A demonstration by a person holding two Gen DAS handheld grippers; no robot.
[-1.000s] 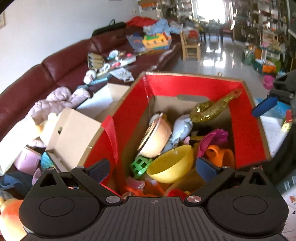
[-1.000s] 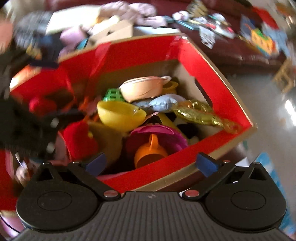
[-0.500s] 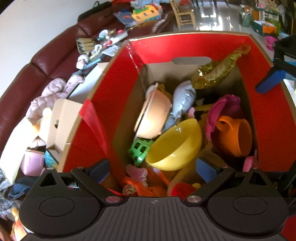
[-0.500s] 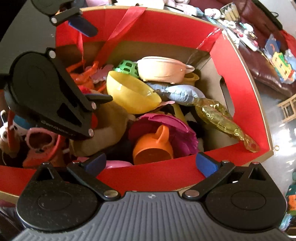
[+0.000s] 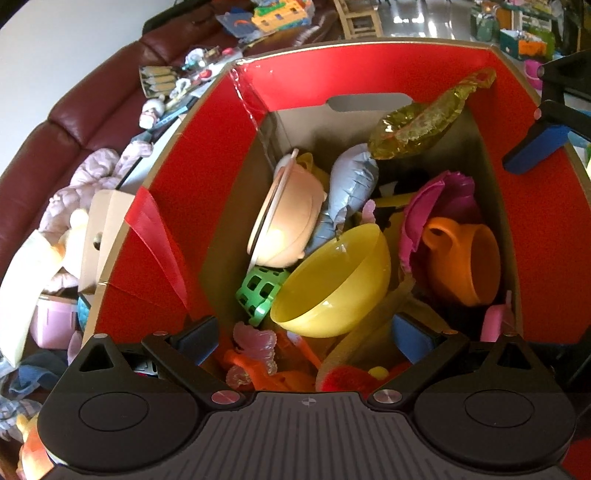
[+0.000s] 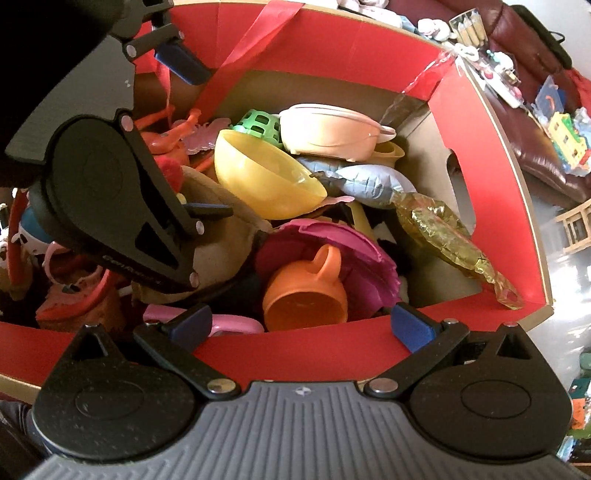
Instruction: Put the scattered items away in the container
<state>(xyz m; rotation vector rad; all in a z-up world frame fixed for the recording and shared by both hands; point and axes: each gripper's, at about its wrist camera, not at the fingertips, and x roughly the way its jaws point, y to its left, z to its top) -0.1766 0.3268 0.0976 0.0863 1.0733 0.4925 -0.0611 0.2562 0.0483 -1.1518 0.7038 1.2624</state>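
A red-lined cardboard box (image 5: 192,192) (image 6: 491,177) holds several toys: a yellow bowl (image 5: 332,280) (image 6: 258,173), an orange cup (image 5: 465,262) (image 6: 306,291), a peach lidded pot (image 5: 288,221) (image 6: 332,133), a green lattice toy (image 5: 260,291), a magenta dish (image 6: 332,240), a silver foil balloon (image 5: 351,184) and a gold foil balloon (image 5: 424,125) (image 6: 443,236). My left gripper (image 5: 304,334) hangs open inside the box above the toys, holding nothing. My right gripper (image 6: 301,323) stands open over the box's near wall, empty. The left gripper's body (image 6: 110,206) shows in the right wrist view.
A dark red sofa (image 5: 48,140) at the left carries a pink jacket (image 5: 96,181), cardboard pieces (image 5: 107,229) and small toys (image 5: 177,81). Soft toys and clothes lie at the lower left. A wooden chair (image 5: 358,18) and shiny floor lie beyond the box.
Both grippers have moved closer over the box. The left one has dropped lower, so the toys look larger. The right one swung from the box's corner to its side wall.
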